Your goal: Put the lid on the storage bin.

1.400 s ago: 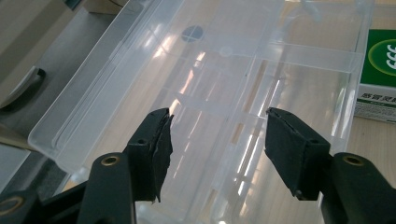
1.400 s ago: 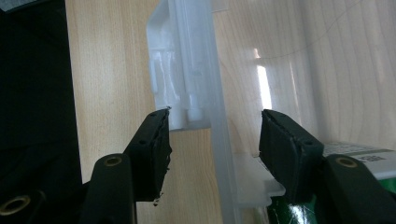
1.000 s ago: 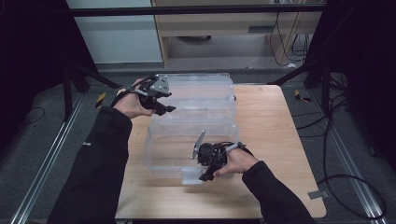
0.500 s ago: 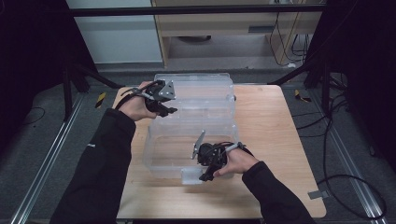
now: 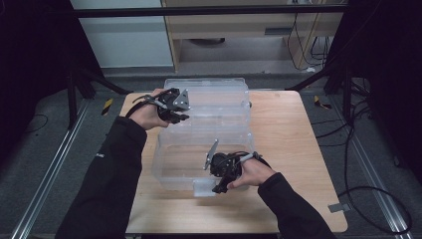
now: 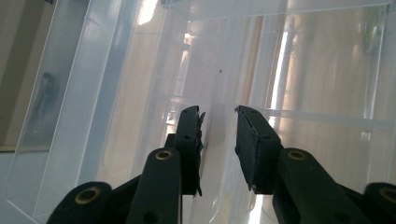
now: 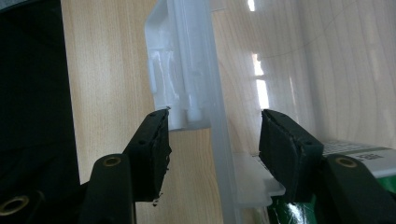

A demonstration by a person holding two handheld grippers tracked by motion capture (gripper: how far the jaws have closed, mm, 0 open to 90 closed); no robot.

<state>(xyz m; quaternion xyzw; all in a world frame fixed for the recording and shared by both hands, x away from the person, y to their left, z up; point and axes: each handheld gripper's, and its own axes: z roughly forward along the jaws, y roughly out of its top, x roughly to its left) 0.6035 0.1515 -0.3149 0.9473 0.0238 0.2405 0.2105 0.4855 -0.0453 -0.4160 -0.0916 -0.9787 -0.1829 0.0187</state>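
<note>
On the wooden table (image 5: 293, 134) lies the clear plastic box (image 5: 199, 159), lid hinged back. Since a second ago, the left gripper (image 5: 179, 113) has slid onto the lid's edge, jaws apart astride it; the right gripper (image 5: 219, 188) straddles the front latch (image 7: 177, 88), wide open—gripping seems imminent.

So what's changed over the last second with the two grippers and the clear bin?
The left gripper has moved right, in over the far-left rim of the clear bin, jaws open astride a wall. The right gripper has stayed at the white latch on the near edge, open. The bin hasn't moved.
</note>
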